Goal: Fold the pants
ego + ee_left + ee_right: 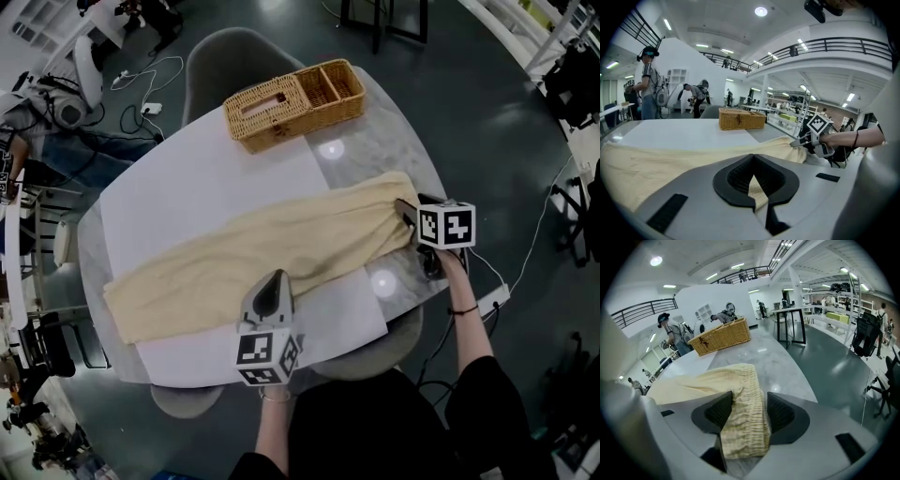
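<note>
Pale yellow pants (272,239) lie stretched across the table, from the near left to the far right. My left gripper (270,286) sits at their near edge, jaws closed on a pinch of the cloth (753,183). At the waistband end, my right gripper (406,217) stands open. The gathered waistband (743,427) lies loose between its two pads (718,411) without being pressed. The left gripper view also catches the right gripper (799,140) at the far end of the pants (656,164).
A white sheet (206,178) covers most of the oval marble table (375,155) under the pants. A wicker basket (292,101) stands at the far edge. Grey chairs (230,56) sit around the table. People stand in the background, off to the left.
</note>
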